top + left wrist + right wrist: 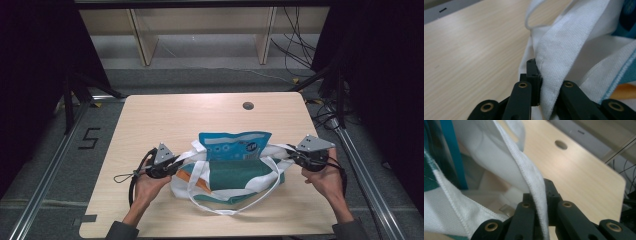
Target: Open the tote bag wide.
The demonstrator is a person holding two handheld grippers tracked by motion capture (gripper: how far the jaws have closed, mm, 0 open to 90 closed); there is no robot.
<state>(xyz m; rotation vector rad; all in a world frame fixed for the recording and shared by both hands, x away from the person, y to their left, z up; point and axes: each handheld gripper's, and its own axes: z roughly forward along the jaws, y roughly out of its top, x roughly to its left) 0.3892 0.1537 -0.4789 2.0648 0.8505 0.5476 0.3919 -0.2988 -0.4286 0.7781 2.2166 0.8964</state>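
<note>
Bag [235, 177], white and teal, lies on the table [150, 120] between my two grippers, a blue pouch [234, 145] standing out of its open top. My left gripper [172, 166] pinches the bag's white edge [554, 67] at its left end; my right gripper [292, 159] is clamped on the white edge [534, 182] at its right end. A loose strap [235, 209] loops out toward me.

The blue pouch [234, 145] (print too small to read) sits half-hidden inside the tote bag [225, 182].
</note>
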